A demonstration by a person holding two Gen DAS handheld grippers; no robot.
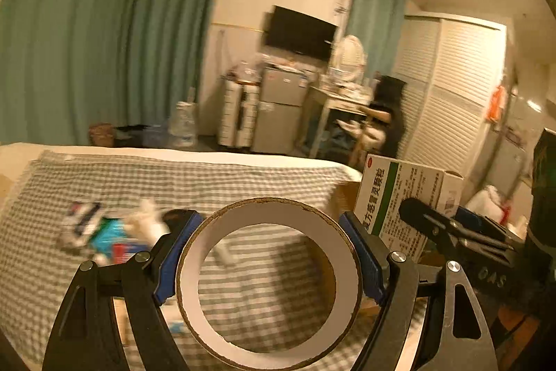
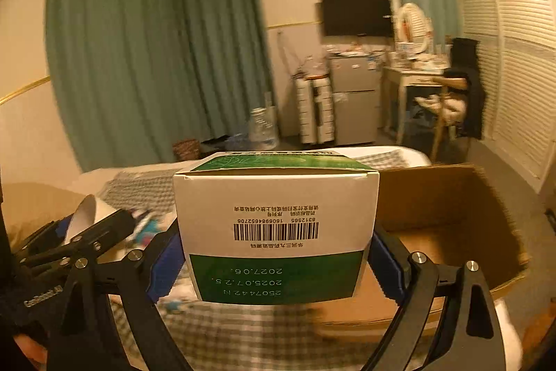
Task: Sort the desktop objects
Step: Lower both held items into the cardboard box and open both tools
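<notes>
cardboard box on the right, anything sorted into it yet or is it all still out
Done: nothing visible; the cardboard box shows only bare floor. In hand: the left gripper is shut on the tape roll, the right gripper on the medicine box. Left: blurred small items lie on the checkered cloth.

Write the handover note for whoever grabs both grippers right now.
Left gripper: shut on the tape roll, held up over the checked cloth.
Right gripper: shut on the green-and-white medicine box, held above the cloth, just left of the open cardboard box.
Done: both items picked up.
Left: neither is put down yet; a blurred pile of small packets lies on the cloth, unsorted. The cardboard box looks like the likely drop spot, though that is a guess.
</notes>
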